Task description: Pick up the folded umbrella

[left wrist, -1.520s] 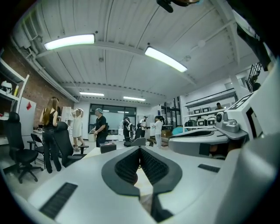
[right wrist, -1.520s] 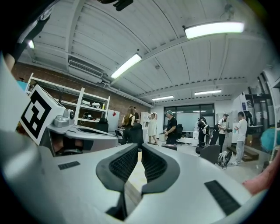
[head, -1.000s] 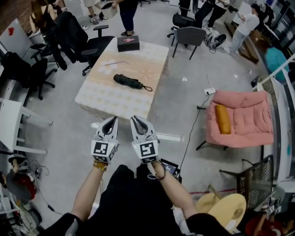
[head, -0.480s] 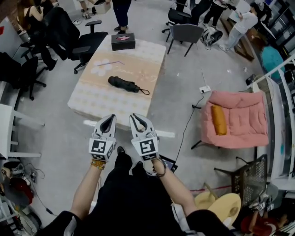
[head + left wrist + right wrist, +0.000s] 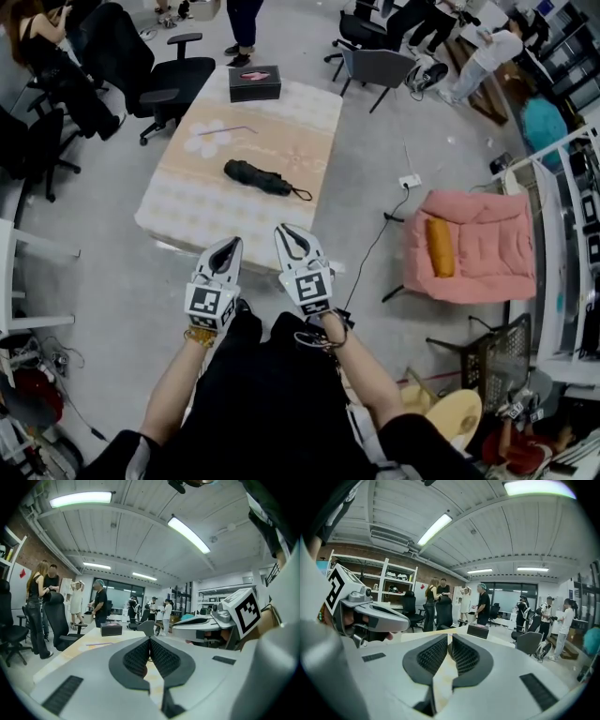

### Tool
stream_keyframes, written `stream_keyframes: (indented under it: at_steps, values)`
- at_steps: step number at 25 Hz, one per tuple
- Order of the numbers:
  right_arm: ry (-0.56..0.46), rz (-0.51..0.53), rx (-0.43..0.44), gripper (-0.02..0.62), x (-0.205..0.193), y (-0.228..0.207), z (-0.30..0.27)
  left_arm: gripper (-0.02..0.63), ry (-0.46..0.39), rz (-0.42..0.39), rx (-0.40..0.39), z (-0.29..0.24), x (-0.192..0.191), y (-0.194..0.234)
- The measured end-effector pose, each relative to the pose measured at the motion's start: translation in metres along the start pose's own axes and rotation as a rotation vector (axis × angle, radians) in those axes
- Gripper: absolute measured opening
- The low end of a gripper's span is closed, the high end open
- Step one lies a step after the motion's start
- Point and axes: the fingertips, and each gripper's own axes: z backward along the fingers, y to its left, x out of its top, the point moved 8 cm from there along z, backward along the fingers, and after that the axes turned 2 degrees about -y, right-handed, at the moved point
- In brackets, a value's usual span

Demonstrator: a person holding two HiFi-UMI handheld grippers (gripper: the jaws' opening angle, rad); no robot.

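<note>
The folded black umbrella (image 5: 258,177) lies on its side in the middle of a low table with a patterned beige cloth (image 5: 192,211), its wrist strap trailing to the right. My left gripper (image 5: 231,247) and right gripper (image 5: 286,231) are side by side at the table's near edge, pointing at the umbrella and well short of it. Both are shut with nothing between their pads. In the left gripper view the left gripper (image 5: 150,639) has its pads together, and so does the right gripper (image 5: 450,637) in its own view. The jaws hide the umbrella in both gripper views.
A black box (image 5: 254,82) sits at the table's far end. Black office chairs (image 5: 173,80) stand to the left, a grey chair (image 5: 378,67) beyond. A pink armchair (image 5: 478,248) with an orange cushion stands right, a cable and power strip (image 5: 409,181) on the floor. People stand at the back.
Both grippers have moved forward together and now reach the table's near edge. They stayed shut. The umbrella has not moved on the table.
</note>
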Motion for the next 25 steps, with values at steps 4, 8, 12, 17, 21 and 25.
stream_keyframes:
  at_steps: [4,8,12,17,21,25]
  values:
    - [0.014,0.007,0.016,0.018,0.004,-0.011,-0.02,0.014,0.013,0.013,0.004,-0.004,-0.002,0.012]
    - [0.006,0.04,0.044,0.018,0.005,-0.033,-0.046,0.014,0.021,0.015,0.029,-0.014,-0.003,0.022]
    - [0.012,0.061,0.083,0.018,0.003,-0.058,-0.067,0.014,0.038,0.018,0.077,-0.032,-0.006,0.025]
    - [0.057,0.107,0.202,0.063,-0.009,-0.085,-0.097,0.014,0.042,0.026,0.145,-0.05,0.0,0.023]
    - [0.102,0.147,0.279,0.098,-0.024,-0.108,-0.116,0.014,0.059,0.056,0.19,-0.061,-0.009,0.018]
    - [0.128,0.16,0.351,0.122,-0.029,-0.122,-0.141,0.014,0.073,0.071,0.234,-0.069,-0.008,0.016]
